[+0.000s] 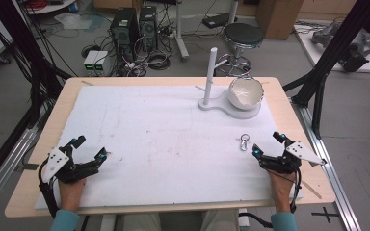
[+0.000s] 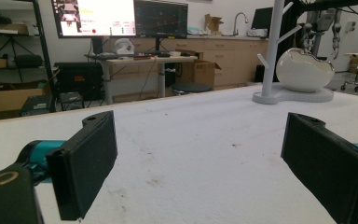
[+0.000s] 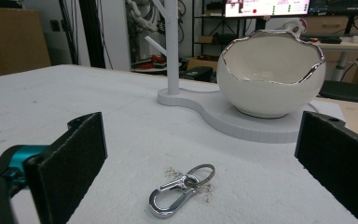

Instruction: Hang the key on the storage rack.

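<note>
A silver carabiner keyring [image 1: 244, 142] [image 3: 179, 189] lies flat on the white mat, just ahead of my right gripper [image 1: 270, 144] [image 3: 200, 177], whose jaws stand wide open with nothing between them. Farther back stands a white stand [image 1: 211, 79] [image 3: 171, 46] [image 2: 272, 51] with an upright pegged post, and on its base sits a cracked-egg-shaped white bowl [image 1: 245, 92] [image 3: 270, 77] [image 2: 304, 70]. My left gripper [image 1: 90, 147] [image 2: 200, 158] rests at the mat's near left, open and empty, far from the keyring.
The white mat [image 1: 164, 144] covers most of the wooden table [image 1: 43, 144]. Beyond the far edge stand computer towers [image 1: 125, 29], a stool [image 1: 242, 36] and loose cables. Black frame posts [image 1: 327, 57] rise at the right.
</note>
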Demonstrator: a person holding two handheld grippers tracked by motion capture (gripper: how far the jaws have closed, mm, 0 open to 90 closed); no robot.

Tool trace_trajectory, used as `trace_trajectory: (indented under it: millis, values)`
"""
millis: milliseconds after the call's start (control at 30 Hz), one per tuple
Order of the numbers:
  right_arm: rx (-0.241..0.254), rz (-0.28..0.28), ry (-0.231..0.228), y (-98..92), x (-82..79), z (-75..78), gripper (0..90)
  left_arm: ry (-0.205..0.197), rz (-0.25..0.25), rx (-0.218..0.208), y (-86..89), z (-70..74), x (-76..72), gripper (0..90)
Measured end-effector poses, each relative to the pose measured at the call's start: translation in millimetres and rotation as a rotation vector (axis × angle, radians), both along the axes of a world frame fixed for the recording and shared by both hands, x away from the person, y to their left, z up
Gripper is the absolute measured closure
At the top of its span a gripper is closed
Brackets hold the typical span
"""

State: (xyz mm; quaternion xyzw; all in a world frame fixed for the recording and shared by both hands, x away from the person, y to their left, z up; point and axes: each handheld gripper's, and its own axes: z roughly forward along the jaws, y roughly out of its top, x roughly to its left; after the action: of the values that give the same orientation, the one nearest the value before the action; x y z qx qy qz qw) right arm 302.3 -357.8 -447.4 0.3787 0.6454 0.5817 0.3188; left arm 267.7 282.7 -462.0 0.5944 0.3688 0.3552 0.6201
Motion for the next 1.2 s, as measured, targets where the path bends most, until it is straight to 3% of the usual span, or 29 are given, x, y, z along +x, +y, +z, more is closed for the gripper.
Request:
trace_trajectory:
  millis: [500,767,800,833,867,900,1000,1067,1100,1133,1167,1200]
  values:
    - [0.005,0.005,0.006,-0.1,0.2,0.1,1.3,-0.007,0.001,0.001,-0.4,-0.1,-0.6,10.9]
    - [-0.001,0.005,0.033,-0.6,4.3,1.6,1.3,-0.009,0.002,0.002,-0.2,-0.1,-0.7,10.9]
    - [-0.034,0.015,0.041,1.7,6.0,8.6,1.3,-0.009,0.002,0.002,-0.1,-0.1,-0.7,10.9]
    - [-0.034,0.015,0.041,1.7,6.0,8.6,1.3,-0.009,0.002,0.003,-0.2,-0.1,-0.7,10.9]
    - [-0.069,0.030,0.041,3.6,9.1,21.5,1.4,-0.009,0.002,0.001,-0.5,-0.1,-0.7,10.9]
    - [-0.069,0.030,0.041,3.6,9.1,21.5,1.4,-0.008,0.002,0.004,-0.3,0.0,-0.6,10.9]
    - [-0.134,0.049,0.078,7.0,17.8,46.6,1.4,-0.005,0.001,0.002,-0.3,0.0,-0.4,10.9]
    - [-0.204,0.088,0.137,10.2,30.8,71.3,1.3,-0.006,0.002,0.003,-0.5,0.0,-0.5,10.9]
    - [-0.204,0.088,0.137,10.2,30.8,71.3,1.3,-0.005,0.003,0.003,-0.5,0.0,-0.5,10.9]
    - [-0.244,0.112,0.179,12.7,39.7,85.9,1.3,-0.006,0.002,0.002,-0.6,0.0,-0.5,10.9]
    - [-0.244,0.112,0.179,12.7,39.7,85.9,1.3,-0.005,0.001,0.003,-0.4,0.0,-0.4,10.9]
    - [-0.290,0.143,0.232,14.9,49.3,98.6,1.4,-0.005,0.002,0.003,-0.4,0.0,-0.4,10.9]
